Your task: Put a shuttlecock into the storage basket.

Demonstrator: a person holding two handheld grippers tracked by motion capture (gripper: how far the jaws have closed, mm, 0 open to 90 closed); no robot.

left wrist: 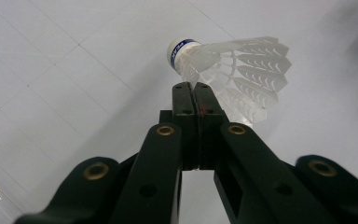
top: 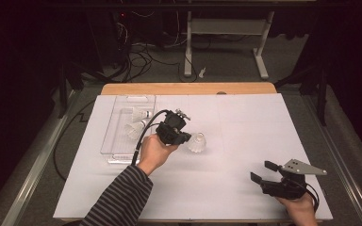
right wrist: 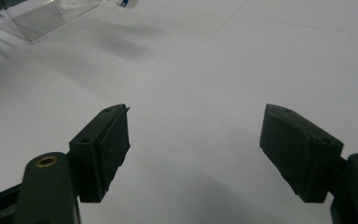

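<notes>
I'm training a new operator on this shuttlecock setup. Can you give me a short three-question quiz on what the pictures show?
1. True or false: the left gripper has its fingers spread wide apart.
2. Where do the two other shuttlecocks lie? A) in the clear tray B) on the floor C) beside the right gripper
3. What is between the fingers of the right gripper?

Key
1. False: they are shut, pinching the feather skirt of the shuttlecock at their tips.
2. A.
3. Nothing. They stand open over the white table, far from the held shuttlecock.
</notes>
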